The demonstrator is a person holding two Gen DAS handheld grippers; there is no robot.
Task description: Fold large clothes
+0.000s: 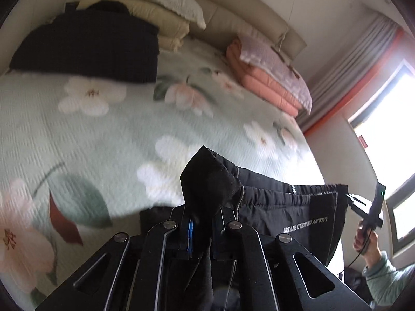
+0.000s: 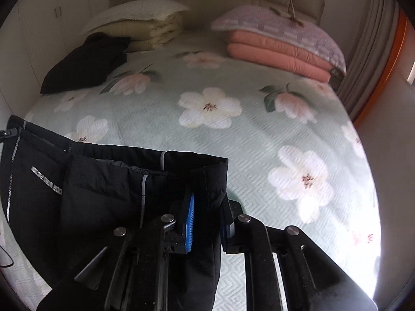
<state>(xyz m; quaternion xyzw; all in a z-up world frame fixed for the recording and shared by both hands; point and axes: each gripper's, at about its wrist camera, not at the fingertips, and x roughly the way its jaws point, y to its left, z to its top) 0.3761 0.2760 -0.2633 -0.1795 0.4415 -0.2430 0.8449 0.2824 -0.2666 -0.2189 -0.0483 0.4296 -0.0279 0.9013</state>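
Observation:
A pair of black trousers point(image 1: 298, 207) with white lettering hangs by its waistband above the floral bedspread point(image 1: 103, 129). My left gripper point(image 1: 203, 223) is shut on one bunched end of the waistband, the cloth pinched against the blue pad. In the right wrist view my right gripper point(image 2: 208, 220) is shut on the other end of the trousers point(image 2: 103, 189), whose waistband stretches away to the left. The left wrist view also shows the right gripper point(image 1: 363, 202) at the far right, held by a person's hand point(image 1: 363, 241) in a pale green sleeve.
A folded black garment point(image 2: 85, 62) lies at the back left of the bed. Behind it are stacked cream quilts and a pillow point(image 2: 145, 23). Pink quilts under a mauve pillow point(image 2: 280, 44) sit at the back right. A curtain and bright window point(image 1: 389, 129) stand to the right.

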